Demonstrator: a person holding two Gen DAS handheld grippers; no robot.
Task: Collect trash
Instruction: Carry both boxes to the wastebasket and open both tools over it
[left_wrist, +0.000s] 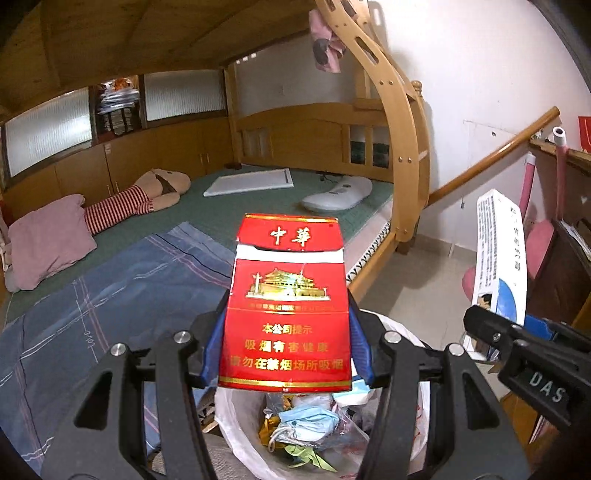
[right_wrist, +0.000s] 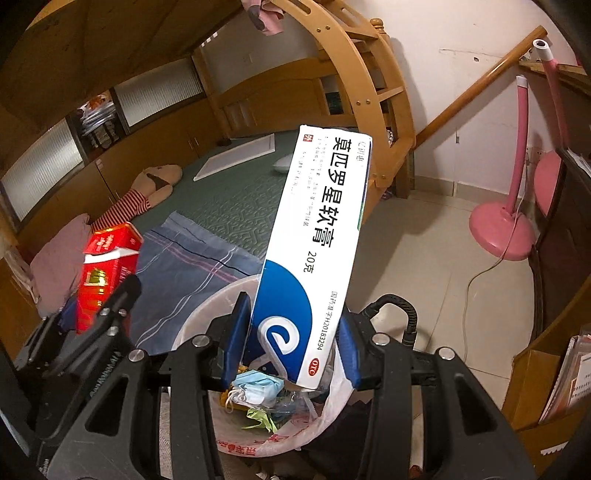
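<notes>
My left gripper (left_wrist: 286, 343) is shut on a red cigarette pack (left_wrist: 286, 295) with gold print, its blue pads pressing both sides; the pack stands upright with its lid torn. Directly below it is a bin lined with a white plastic bag (left_wrist: 236, 417), holding blue face masks (left_wrist: 306, 424) and scraps. My right gripper (right_wrist: 291, 343) is shut on a long white and blue ointment box (right_wrist: 314, 236), tilted up and to the right over the same bin liner (right_wrist: 332, 402). Each gripper shows in the other's view: the right gripper (left_wrist: 480, 321) with its box (left_wrist: 498, 251), the left gripper (right_wrist: 129, 291) with the red pack (right_wrist: 103, 273).
A wooden bunk bed (left_wrist: 402, 122) with a green mat (left_wrist: 221, 214), a blue plaid sheet (left_wrist: 110, 302), a pink pillow (left_wrist: 48, 243) and a plush toy (left_wrist: 162, 188) lies behind the bin. A pink floor lamp (right_wrist: 502, 229) and its cord stand on the tiled floor at right, near a wooden desk (right_wrist: 535, 369).
</notes>
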